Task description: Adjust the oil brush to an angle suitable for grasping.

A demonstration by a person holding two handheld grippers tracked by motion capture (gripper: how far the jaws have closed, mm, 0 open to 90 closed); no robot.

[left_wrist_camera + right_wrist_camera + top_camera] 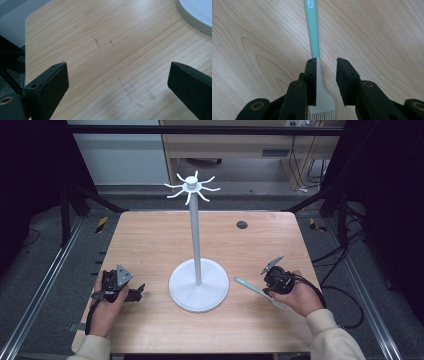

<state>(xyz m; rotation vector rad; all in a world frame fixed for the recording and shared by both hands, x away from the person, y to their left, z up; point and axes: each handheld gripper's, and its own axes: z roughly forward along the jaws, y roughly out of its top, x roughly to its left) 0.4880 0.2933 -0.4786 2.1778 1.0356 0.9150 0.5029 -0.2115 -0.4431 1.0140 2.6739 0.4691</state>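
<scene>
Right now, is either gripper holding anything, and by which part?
Nothing is gripped. The right gripper straddles the brush at its neck above the bristles, with a gap on one side. The left gripper is open over bare table.

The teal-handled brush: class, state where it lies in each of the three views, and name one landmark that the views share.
High view: the brush lies on the wooden table, right of the white stand's base, under the right gripper.
Left gripper view: the brush is not in this picture; the base's edge sits at top right.
Right gripper view: the brush runs up from between the jaws.
Shared landmark: the wooden table.
</scene>
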